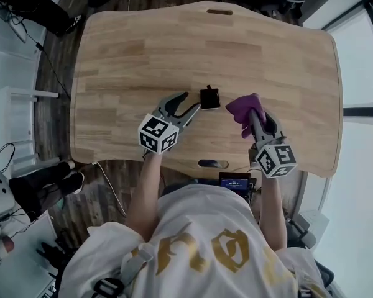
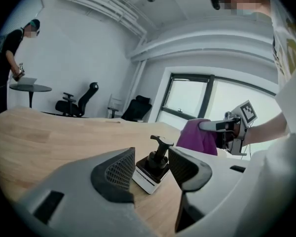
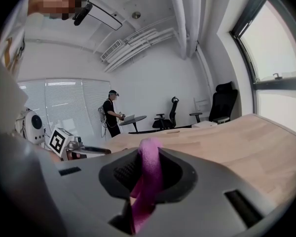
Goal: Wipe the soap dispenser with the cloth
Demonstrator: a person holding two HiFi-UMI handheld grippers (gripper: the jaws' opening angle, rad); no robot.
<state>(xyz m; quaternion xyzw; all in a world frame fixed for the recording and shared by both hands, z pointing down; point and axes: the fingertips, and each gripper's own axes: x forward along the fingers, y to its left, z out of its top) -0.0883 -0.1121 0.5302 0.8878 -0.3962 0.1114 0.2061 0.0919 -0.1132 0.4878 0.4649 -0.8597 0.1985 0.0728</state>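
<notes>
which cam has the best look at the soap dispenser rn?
Left gripper view: the soap dispenser sits close and side-on, framed by the left gripper's apart jaws, pump head and white base clear. Head view shows only a small dark square from above. Right gripper view shows none of it.

Dispenser (image 2: 153,168) base partly hidden, cloth (image 3: 148,174) end hidden

Nothing reads: gold lettering on the shirt (image 1: 196,219), below the worktop (image 1: 143,54), is too warped; the soap dispenser (image 1: 209,97) shows no legible print.
</notes>
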